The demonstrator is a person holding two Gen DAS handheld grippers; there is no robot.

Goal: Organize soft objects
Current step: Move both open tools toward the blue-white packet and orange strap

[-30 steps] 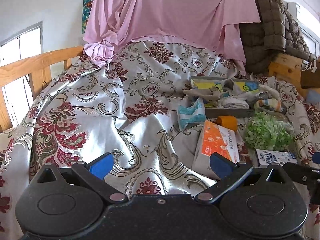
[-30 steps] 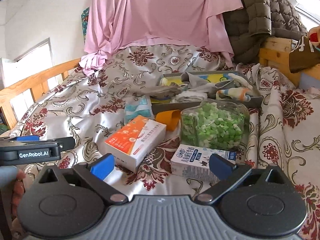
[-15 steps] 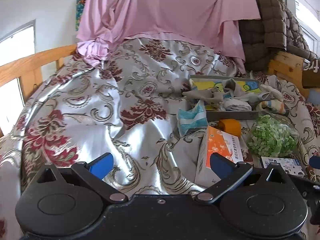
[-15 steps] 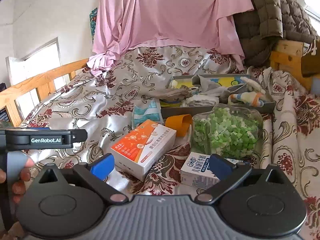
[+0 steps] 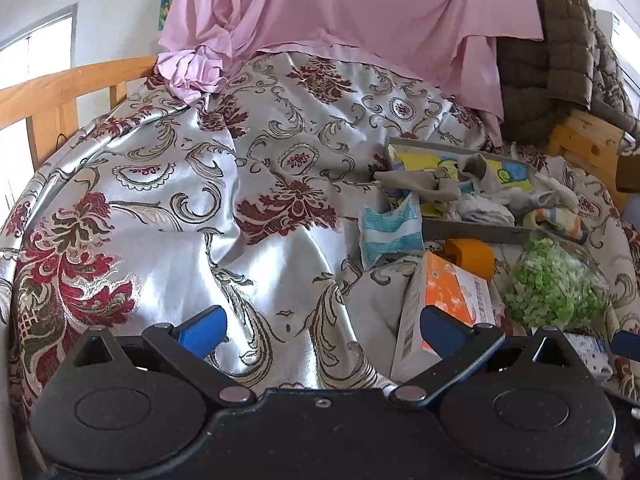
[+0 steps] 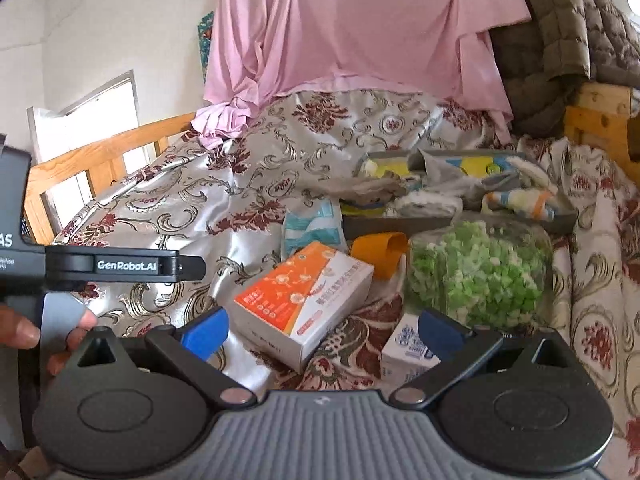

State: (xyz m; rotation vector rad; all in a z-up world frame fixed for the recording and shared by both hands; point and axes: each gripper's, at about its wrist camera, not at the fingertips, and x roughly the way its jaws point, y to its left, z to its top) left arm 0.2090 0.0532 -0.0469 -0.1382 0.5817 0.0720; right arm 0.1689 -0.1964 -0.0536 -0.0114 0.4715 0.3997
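Observation:
On the bed lies a grey tray with several socks and cloths heaped in it. A blue-and-white tissue pack leans against its near left corner. A striped sock rests at the tray's right end. My left gripper hovers open over the bare bedspread, left of an orange-and-white box. My right gripper is open above that box, holding nothing. The left gripper's body shows at the left of the right wrist view, with a hand on it.
A clear bag of green bits, an orange cup and a small white-and-blue carton lie in front of the tray. A pink sheet and a brown quilted coat hang behind. Wooden bed rails run along the left.
Both grippers have moved forward and a little up over the bed; the box and tray look nearer. Both stay open and hold nothing.

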